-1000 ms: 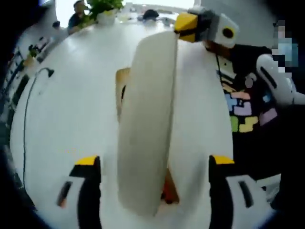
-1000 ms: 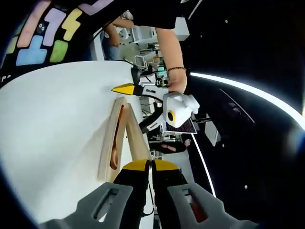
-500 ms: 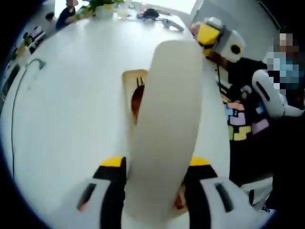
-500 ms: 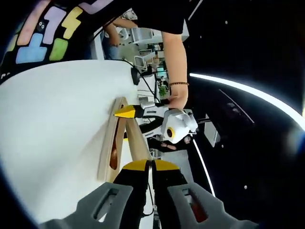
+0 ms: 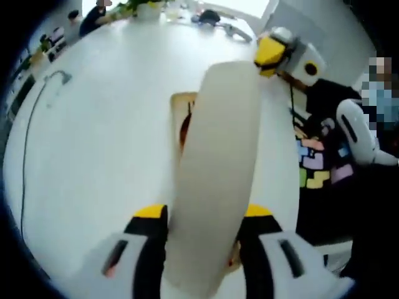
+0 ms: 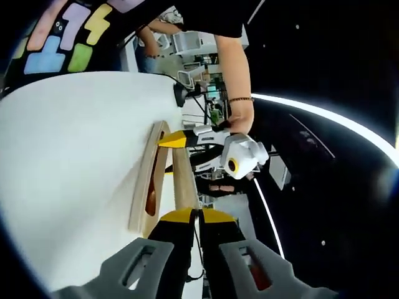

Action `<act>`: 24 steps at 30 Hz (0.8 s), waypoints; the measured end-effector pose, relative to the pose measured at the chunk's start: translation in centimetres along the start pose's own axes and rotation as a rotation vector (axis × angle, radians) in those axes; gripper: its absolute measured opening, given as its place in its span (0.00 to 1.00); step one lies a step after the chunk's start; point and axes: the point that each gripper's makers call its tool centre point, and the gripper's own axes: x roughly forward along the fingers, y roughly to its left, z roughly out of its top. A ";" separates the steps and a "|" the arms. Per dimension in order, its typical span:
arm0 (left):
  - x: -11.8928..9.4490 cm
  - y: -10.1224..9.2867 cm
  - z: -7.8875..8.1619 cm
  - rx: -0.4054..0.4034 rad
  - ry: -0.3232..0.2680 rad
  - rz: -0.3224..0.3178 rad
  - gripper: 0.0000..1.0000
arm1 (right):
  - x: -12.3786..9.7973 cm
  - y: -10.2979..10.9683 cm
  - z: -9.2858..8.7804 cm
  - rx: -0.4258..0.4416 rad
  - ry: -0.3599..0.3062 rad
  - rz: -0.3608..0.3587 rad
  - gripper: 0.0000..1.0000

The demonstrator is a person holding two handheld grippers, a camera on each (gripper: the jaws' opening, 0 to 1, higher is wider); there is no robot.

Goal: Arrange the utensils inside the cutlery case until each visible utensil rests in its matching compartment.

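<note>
A pale cream lid point(image 5: 215, 180) stands on edge over the wooden cutlery case point(image 5: 181, 106) on the white table. In the left gripper view my left gripper point(image 5: 202, 215) is shut on the lid's near end, its yellow-tipped jaws pressing both faces. In the right gripper view my right gripper point(image 6: 198, 215) is shut on the thin edge of the lid point(image 6: 184, 180). The case point(image 6: 142, 187) lies beside it with a brown utensil point(image 6: 151, 200) inside. The left gripper point(image 6: 177, 138) grips the lid's far end there. The right gripper point(image 5: 274, 53) shows at the lid's far end.
A black cable point(image 5: 34, 131) runs along the table's left side. A potted plant point(image 5: 146, 6) and small items sit at the far end. A person in a black shirt with coloured blocks point(image 5: 315, 168) stands at the right edge of the table point(image 5: 93, 156).
The left gripper's jaws went from wide open to shut on the lid. Since then the lid's left-held end has risen a little away from the case.
</note>
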 end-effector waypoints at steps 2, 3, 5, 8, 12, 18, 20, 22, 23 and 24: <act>0.0 -0.6 -0.3 -0.013 0.014 0.014 0.45 | 0.1 0.1 0.0 0.007 -0.006 0.004 0.01; 0.0 -0.9 -0.4 -0.024 0.020 0.024 0.45 | 0.0 0.4 0.0 0.018 -0.011 0.009 0.01; -0.1 -1.2 -0.4 -0.036 0.021 0.039 0.42 | -0.1 0.5 -0.3 0.034 -0.017 0.013 0.01; -0.1 -1.5 -0.2 -0.049 0.017 0.061 0.38 | -0.1 0.6 -0.9 0.054 -0.016 0.024 0.02; -0.2 -0.6 -0.3 -0.060 0.030 0.116 0.33 | 0.0 0.9 -1.2 0.048 -0.013 0.034 0.02; -0.4 -0.8 -0.9 -0.058 0.042 0.154 0.32 | 0.3 1.6 -1.6 0.022 -0.012 0.071 0.02; -0.5 -0.6 -1.0 -0.062 0.037 0.160 0.32 | 0.4 1.8 -2.0 0.042 -0.019 0.077 0.02; -0.6 -0.4 -1.0 -0.070 0.030 0.163 0.32 | 0.4 2.0 -2.1 0.055 -0.021 0.084 0.02; -0.6 -0.3 -1.0 -0.072 0.028 0.169 0.32 | 0.4 2.2 -2.2 0.060 -0.023 0.087 0.02; -0.5 -0.4 -1.1 -0.071 0.030 0.175 0.32 | 0.4 2.4 -2.2 0.070 -0.026 0.094 0.02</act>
